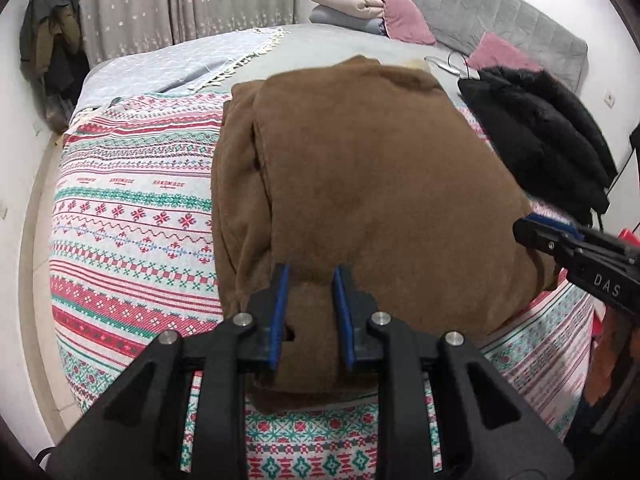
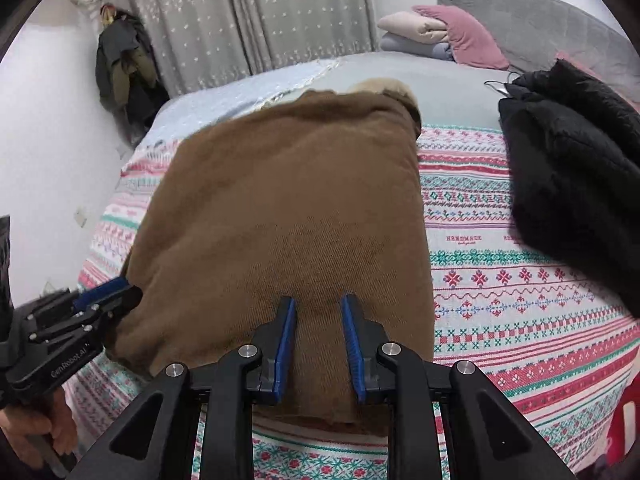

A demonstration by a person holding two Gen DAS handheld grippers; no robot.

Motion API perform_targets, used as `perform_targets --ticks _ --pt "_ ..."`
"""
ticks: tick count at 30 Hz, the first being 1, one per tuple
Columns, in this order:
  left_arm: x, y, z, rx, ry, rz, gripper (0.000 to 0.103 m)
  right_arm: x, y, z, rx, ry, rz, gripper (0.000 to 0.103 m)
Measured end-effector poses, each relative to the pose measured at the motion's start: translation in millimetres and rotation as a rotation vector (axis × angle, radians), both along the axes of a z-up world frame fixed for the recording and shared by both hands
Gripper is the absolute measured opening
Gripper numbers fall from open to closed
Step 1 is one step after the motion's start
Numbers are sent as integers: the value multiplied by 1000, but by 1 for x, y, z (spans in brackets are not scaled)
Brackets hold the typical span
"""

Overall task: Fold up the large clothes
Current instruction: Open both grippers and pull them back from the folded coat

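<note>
I'm hovering both tools, left tool [image 1: 308, 316] and right tool [image 2: 318, 344], spread open at 6 o'clock of the brown coat [image 1: 360, 184], ready to grab its hem for another fold.

The left gripper [image 1: 309, 280] is pressing parted jaws onto the folded brown fleece garment [image 1: 360, 184], which is lying on the patterned bedspread [image 1: 132, 216].

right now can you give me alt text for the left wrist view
A folded brown garment lies on a bed with a red, green and white patterned blanket, and the left gripper sits at its near edge with the fingers apart. The right gripper reaches in from the right edge, and a black coat lies beyond it.
</note>
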State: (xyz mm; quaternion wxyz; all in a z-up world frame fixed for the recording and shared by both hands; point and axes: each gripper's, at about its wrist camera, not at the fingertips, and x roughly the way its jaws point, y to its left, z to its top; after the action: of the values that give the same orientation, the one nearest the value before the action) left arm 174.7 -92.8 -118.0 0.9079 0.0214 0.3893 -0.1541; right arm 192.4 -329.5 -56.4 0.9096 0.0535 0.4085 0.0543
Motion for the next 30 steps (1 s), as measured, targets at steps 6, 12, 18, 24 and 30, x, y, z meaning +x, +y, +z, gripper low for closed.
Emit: perform_targets --ticks 6,12,18,24,30 --pt "-37 7 29 -18 -52 57 43 -36 1 27 42 -56 -16 44" --pt "-95 6 58 43 -184 100 78 -90 26 55 -50 -173 28 69" --pt "-133 14 72 -20 -188 114 82 -127 38 71 -53 -241 44 78" --pt "-151 17 80 -27 -193 136 83 -150 34 81 5 -272 27 84" --pt "-173 18 87 -31 -235 130 86 -166 30 81 50 -272 6 88"
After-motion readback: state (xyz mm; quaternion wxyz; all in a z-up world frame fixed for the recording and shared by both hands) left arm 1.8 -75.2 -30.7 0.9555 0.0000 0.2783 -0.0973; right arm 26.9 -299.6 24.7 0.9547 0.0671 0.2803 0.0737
